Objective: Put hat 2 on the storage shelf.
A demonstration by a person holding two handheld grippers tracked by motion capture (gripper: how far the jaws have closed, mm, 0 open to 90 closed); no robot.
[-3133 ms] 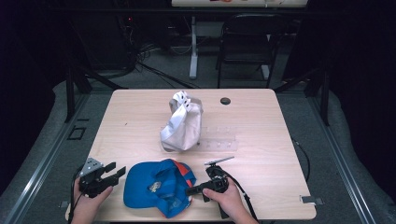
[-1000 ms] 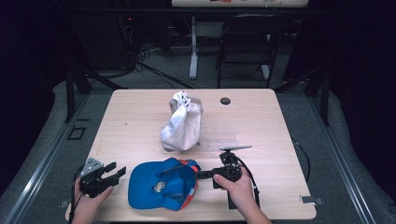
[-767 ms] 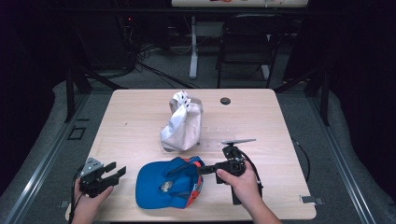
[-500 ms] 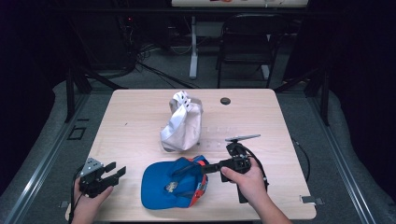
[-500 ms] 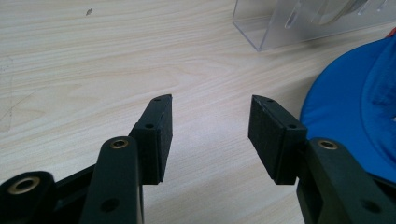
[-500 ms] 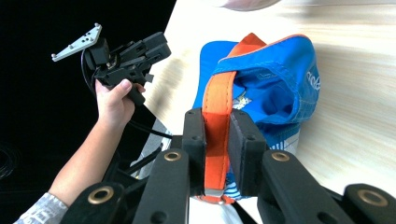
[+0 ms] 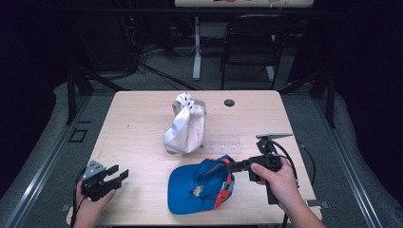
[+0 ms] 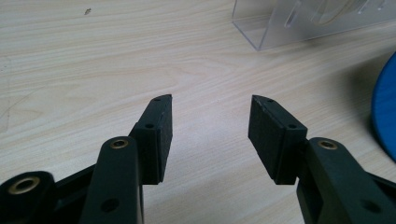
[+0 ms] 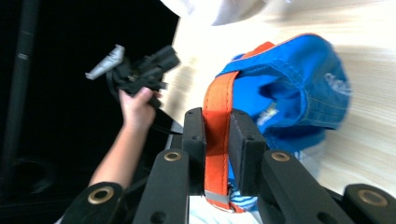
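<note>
Blue cap [image 7: 199,192] on counter [image 7: 138,128], near edge. Our right gripper [image 9: 217,140] clamps its orange strap [image 9: 215,121]; left gripper [image 8: 210,135] spread wide, empty. Goal unstated; cap seemingly mid-move, white cap [image 7: 185,126] untouched.

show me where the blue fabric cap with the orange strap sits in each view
High view: the blue fabric cap with the orange strap lies low centre on the table, at the right gripper's tips.
Left gripper view: its blue edge at the far right.
Right gripper view: upper right, strap pinched between the jaws.
Shared landmark: light wooden table.
</note>
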